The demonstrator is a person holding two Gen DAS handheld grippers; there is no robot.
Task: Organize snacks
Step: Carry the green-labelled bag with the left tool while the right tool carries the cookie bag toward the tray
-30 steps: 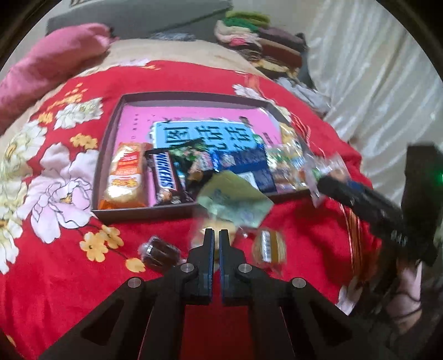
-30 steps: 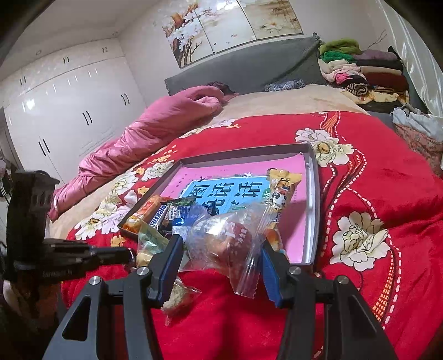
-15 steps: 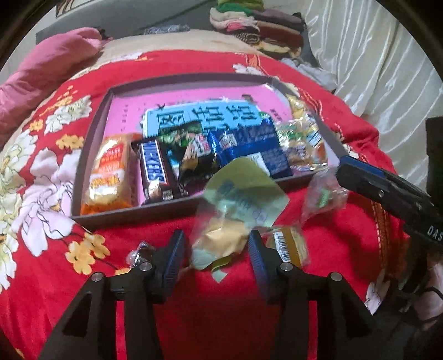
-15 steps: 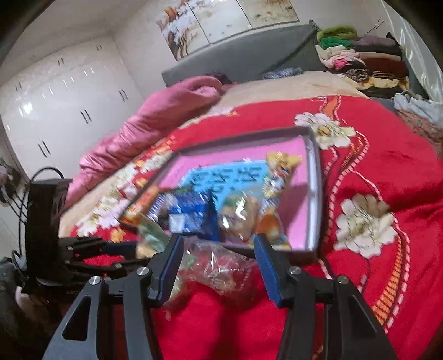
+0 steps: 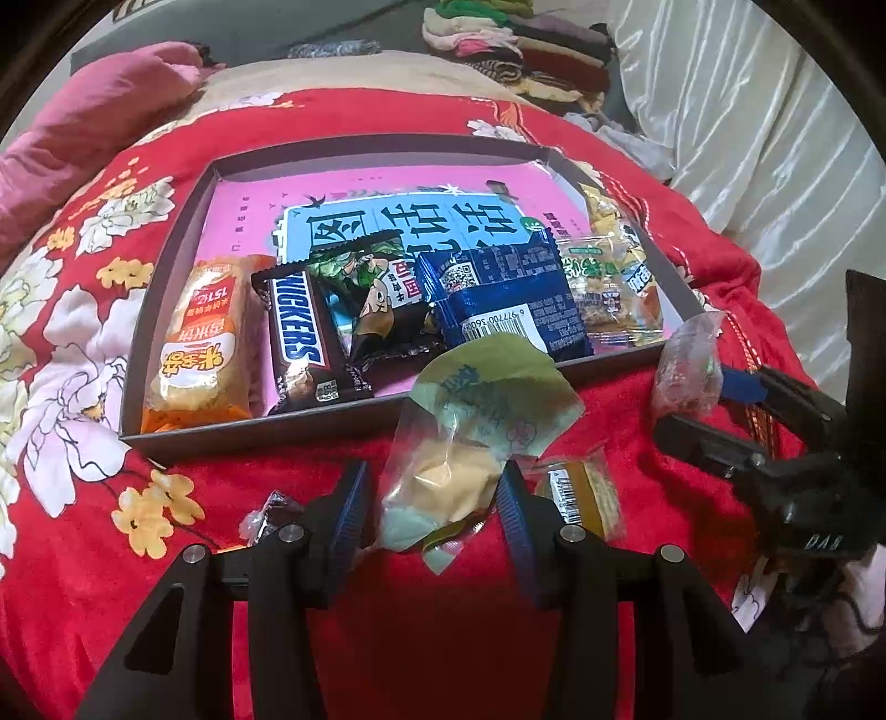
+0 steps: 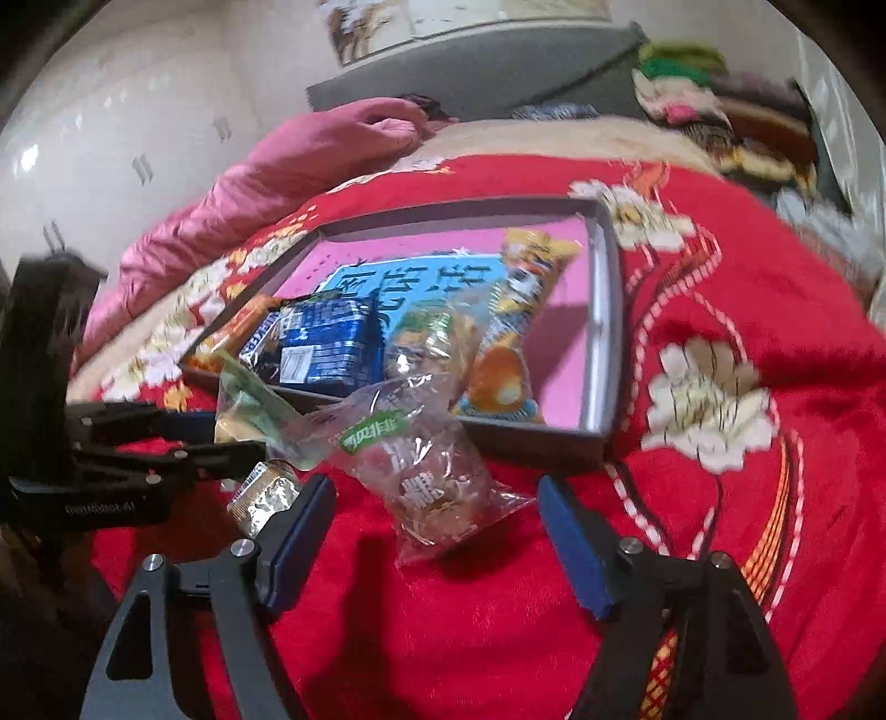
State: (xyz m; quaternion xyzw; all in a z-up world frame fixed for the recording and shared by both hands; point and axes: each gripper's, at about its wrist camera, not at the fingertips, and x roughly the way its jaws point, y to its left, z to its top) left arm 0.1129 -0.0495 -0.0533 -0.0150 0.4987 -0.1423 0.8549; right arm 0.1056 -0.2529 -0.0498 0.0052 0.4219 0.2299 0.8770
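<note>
A shallow grey tray [image 5: 277,423] with a pink and blue liner lies on the red bedspread and holds several snacks: an orange rice cracker pack [image 5: 202,338], a Snickers bar [image 5: 302,338], a blue packet [image 5: 509,299]. My left gripper [image 5: 432,501] is open around a green-topped clear snack bag [image 5: 470,437] lying in front of the tray. My right gripper [image 6: 434,509] is open around a clear bag of reddish snacks [image 6: 426,471] on the bedspread; that bag also shows in the left wrist view [image 5: 686,365].
A small gold-wrapped snack [image 5: 584,495] and a dark wrapped candy [image 5: 271,512] lie on the bedspread beside the left gripper. A pink quilt [image 6: 288,183] lies at the far left, folded clothes [image 5: 520,44] at the back, a white curtain [image 5: 775,111] on the right.
My left gripper opened from shut and now straddles the green-topped bag. My right gripper let its clear bag down onto the bedspread in front of the tray and opened wider.
</note>
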